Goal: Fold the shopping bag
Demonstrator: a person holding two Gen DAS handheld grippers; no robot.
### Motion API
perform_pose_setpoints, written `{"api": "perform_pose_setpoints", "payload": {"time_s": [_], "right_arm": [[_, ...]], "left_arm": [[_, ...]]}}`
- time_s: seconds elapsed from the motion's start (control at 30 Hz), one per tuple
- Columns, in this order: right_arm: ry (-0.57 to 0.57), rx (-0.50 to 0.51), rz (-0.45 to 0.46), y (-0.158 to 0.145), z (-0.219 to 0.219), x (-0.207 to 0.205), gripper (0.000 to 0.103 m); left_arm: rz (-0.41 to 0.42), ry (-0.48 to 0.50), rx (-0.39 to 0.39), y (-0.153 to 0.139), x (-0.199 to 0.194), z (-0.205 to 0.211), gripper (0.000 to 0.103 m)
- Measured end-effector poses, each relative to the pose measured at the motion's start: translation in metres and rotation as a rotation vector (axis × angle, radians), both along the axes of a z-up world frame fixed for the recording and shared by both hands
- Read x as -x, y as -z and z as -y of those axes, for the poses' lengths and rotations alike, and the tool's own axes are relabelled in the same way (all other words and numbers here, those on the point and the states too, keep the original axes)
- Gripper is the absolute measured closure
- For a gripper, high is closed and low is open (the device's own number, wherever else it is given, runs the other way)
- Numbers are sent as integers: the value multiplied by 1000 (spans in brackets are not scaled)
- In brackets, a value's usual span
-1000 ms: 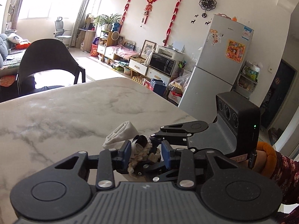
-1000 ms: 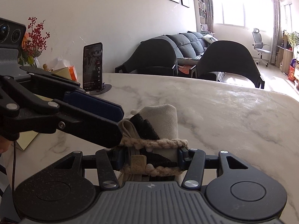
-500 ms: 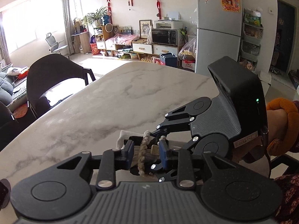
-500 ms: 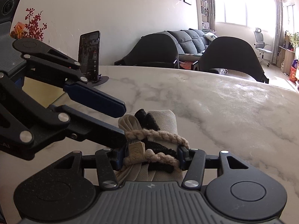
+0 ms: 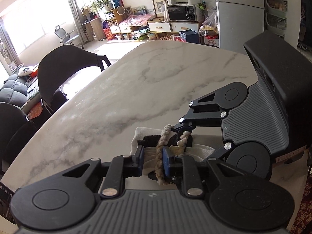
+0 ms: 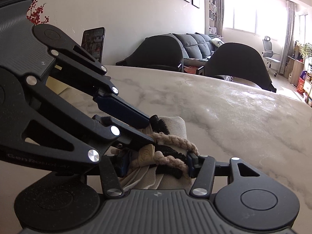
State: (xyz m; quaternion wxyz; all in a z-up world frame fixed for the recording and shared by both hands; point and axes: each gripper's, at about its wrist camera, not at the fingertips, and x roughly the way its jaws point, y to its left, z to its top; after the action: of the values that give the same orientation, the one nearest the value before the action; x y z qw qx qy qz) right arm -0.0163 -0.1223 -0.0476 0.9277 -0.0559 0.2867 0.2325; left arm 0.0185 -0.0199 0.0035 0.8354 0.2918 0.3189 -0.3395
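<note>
The cream cloth shopping bag (image 5: 145, 134) is rolled into a small bundle with black print and braided rope handles (image 5: 162, 138), lying on the marble table (image 5: 148, 81). My left gripper (image 5: 153, 159) is partly closed around the bundle's end, with a rope handle against its right pad. My right gripper (image 6: 156, 164) is shut on the bundle (image 6: 175, 125) across its width, ropes (image 6: 175, 142) lying over it. The left gripper's fingers (image 6: 124, 111) cross in front in the right wrist view. The right gripper's body (image 5: 259, 117) shows in the left wrist view.
A phone on a stand (image 6: 93, 43) is at the table's far left, with red berry stems (image 6: 38, 14) behind it. Dark chairs (image 6: 237, 62) stand along the far side (image 5: 66, 68). A fridge (image 5: 239, 11) and cabinets are beyond the table's end.
Both grippers have tilted down and come lower over the table with the bundle. The left gripper's jaws have narrowed and a rope handle now lies between them.
</note>
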Motion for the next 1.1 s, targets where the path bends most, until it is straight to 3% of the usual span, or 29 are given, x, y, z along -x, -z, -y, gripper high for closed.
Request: {"api": "perform_pose_setpoints", "payload": {"time_s": [0.43,0.5,0.53,0.67,0.97,1.1], "right_arm": [[16,-77,-58,2,9,-10,47],[13,-74,-57,2,8,-10,47],[11,-76,-58,2,9,-10,47],[-9,-79,-59,2,9,-8,46],[-30,-64,-52,2,5,-5,45],[-32,-49,-46,2,3,-5,45]], "left_arm": [[28,-68,55,6,-16,5,87],[80,-113,39,8,-19,6,69],[88,-136,39,10,-24,5,65],[-34,-151,104,-2,-35,-8,70],[-47,-47,-5,-7,-26,-1,73],[26,-34,-90,1,-16,8,71]]}}
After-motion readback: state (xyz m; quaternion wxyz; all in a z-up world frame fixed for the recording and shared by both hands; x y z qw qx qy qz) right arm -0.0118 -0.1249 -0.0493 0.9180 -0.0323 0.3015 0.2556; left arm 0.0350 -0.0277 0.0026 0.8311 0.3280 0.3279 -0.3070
